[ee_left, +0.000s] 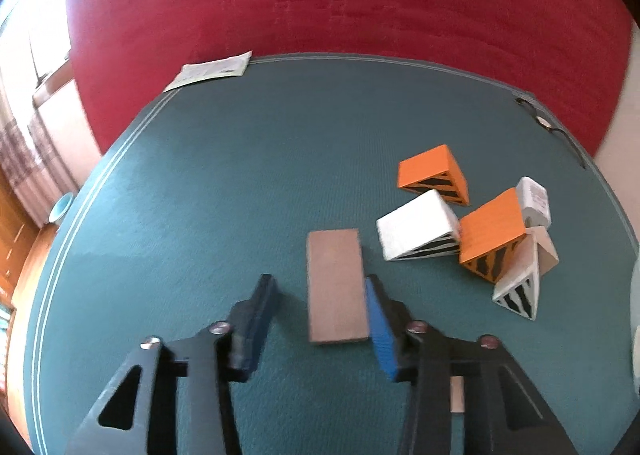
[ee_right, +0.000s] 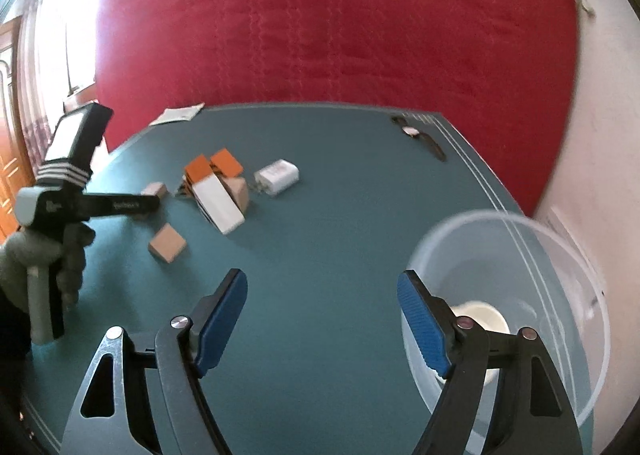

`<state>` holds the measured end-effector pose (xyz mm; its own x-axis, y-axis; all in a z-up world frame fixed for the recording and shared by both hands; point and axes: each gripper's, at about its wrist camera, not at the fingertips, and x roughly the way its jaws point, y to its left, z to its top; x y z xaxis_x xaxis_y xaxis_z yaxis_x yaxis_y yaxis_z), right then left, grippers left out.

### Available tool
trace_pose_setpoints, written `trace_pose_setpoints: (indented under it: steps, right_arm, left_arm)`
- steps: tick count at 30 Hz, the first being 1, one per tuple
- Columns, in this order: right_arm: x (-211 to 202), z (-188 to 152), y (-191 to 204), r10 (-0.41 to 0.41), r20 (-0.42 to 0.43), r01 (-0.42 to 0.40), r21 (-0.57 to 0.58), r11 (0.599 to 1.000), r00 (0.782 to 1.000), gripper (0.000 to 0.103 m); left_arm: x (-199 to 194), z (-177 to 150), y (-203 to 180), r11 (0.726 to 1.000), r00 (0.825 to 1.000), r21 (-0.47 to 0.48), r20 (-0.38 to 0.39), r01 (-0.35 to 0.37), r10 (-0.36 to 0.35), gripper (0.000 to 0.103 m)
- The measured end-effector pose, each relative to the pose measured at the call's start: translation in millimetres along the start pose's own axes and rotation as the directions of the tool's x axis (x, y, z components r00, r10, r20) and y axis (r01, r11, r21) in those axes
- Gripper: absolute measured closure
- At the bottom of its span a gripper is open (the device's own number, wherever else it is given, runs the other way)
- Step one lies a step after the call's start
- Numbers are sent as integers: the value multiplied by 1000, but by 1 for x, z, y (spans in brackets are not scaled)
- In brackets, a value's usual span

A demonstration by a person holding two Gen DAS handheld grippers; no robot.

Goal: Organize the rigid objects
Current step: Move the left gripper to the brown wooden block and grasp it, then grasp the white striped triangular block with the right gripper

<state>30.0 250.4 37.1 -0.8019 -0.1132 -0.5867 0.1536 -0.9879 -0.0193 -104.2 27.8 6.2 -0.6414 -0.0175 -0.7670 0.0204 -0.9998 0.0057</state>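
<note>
On teal tabletop mat [ee_left: 200, 195], flat tan rectangular wood block [ee_left: 337, 285] between wide-open L gripper [ee_left: 322, 313] pads, ungripped, R gripper [ee_right: 322, 319] wide open, empty, beside clear plastic tub [ee_right: 576, 255].

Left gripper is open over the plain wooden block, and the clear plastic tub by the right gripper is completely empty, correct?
Not quite. The tub is not empty: the right wrist view shows a white round object at its bottom. The left gripper is indeed open over the plain wooden block.

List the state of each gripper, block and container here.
left gripper: open, around the tan block.
right gripper: open, holding nothing.
tan block: flat on the mat.
wedge blocks: jumbled together.
clear tub: upright, uncovered.
</note>
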Motion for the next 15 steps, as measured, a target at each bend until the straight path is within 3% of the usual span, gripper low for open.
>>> trace_pose_setpoints:
  steps: [3, 9, 15]
  right_arm:
    - [12, 10, 8, 28, -10, -28, 4, 1000, 1000, 25]
    - [41, 25, 33, 113, -53, -114, -16, 993, 992, 25]
    - [75, 38, 58, 226, -106, -230, -28, 973, 968, 25]
  left_arm:
    - [1, 2, -3, 999, 1000, 25, 4, 23, -23, 74]
    - [-3, -1, 8, 997, 997, -8, 10, 75, -75, 74]
    - [-11, -3, 19, 993, 995, -59, 34, 98, -96, 74]
